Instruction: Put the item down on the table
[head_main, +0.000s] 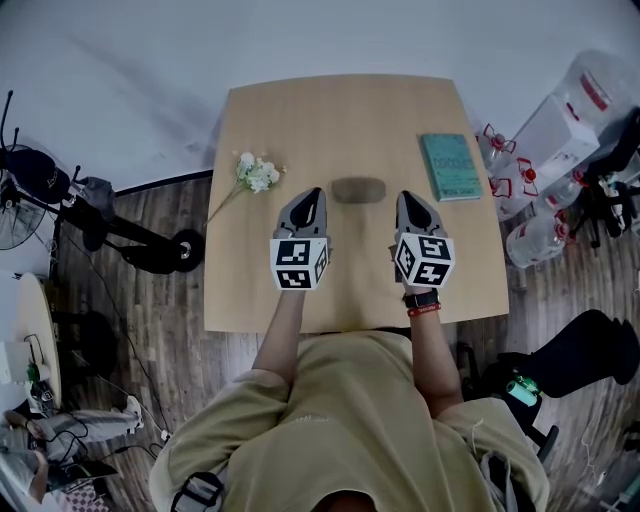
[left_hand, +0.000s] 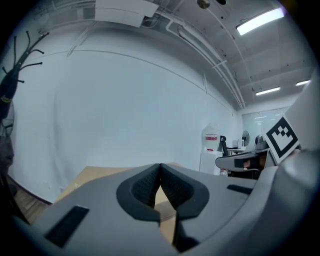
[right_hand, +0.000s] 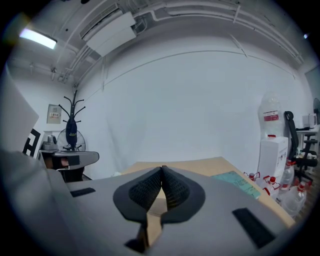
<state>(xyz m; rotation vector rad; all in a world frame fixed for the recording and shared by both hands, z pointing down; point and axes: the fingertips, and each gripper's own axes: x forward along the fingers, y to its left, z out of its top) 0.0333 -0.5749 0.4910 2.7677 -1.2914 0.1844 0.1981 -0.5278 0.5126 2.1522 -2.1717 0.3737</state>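
Left gripper (head_main: 311, 194) and right gripper (head_main: 409, 198) hover over the wooden table (head_main: 300, 110), jaws together and empty. A dark oval case (head_main: 358, 189) lies on the table between their tips, so the task looks finished.

Office, water dispenser (right_hand: 272, 147), swivel chair (right_hand: 292, 137), coat stand (right_hand: 73, 115), ceiling strip lights (left_hand: 260, 20)

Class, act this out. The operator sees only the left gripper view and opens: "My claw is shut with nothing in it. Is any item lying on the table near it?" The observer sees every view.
Observer: Yes. A dark oblong item lies on the table, between the tips of the left claw and the right claw.
Operator: Anything further to the right?
Observer: A teal book lies flat near the table's right edge.
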